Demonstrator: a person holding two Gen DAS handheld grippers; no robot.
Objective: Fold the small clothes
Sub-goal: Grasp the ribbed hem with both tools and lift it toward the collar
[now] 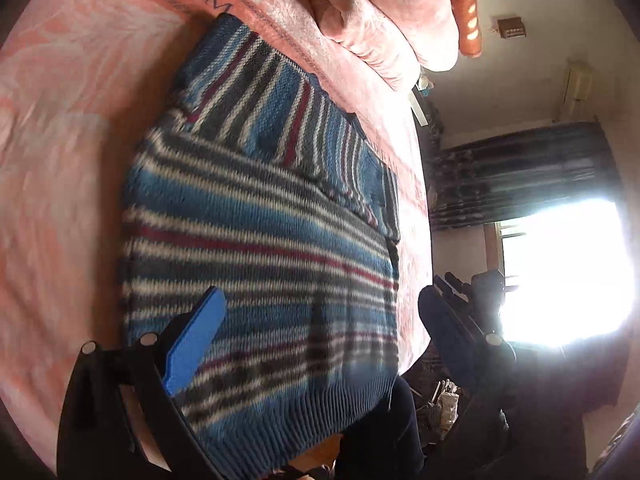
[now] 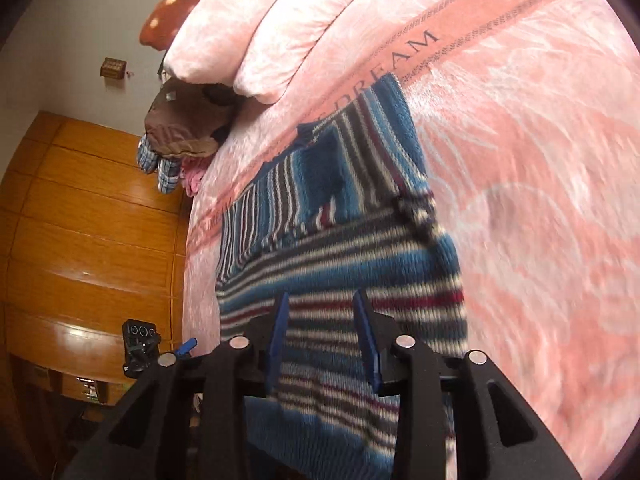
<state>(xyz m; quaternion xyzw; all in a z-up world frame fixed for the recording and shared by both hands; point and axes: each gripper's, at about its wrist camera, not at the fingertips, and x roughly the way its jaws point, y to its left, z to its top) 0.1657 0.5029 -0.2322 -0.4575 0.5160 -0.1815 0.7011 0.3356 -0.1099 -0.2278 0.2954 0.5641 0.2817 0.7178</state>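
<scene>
A small knitted sweater [image 1: 256,216] with blue, white, dark and maroon stripes lies flat on the pink bed cover [image 1: 72,152]. A sleeve is folded across its upper part, and its ribbed hem reaches the bed's edge. My left gripper [image 1: 320,316] stands wide open just above the lower body, one blue finger [image 1: 196,340] over the knit and the other past the bed's edge. In the right wrist view the sweater [image 2: 340,240] fills the middle. My right gripper [image 2: 321,316] is open over its lower stripes, with nothing held between the blue fingers [image 2: 280,328].
A folded pink quilt [image 2: 256,28] and an orange dotted pillow [image 2: 176,4] lie at the head of the bed. A pile of brown and plaid clothes [image 2: 176,136] sits at the bed's edge beside a wooden wardrobe [image 2: 88,220]. A bright window [image 1: 560,272] glares beyond the bed.
</scene>
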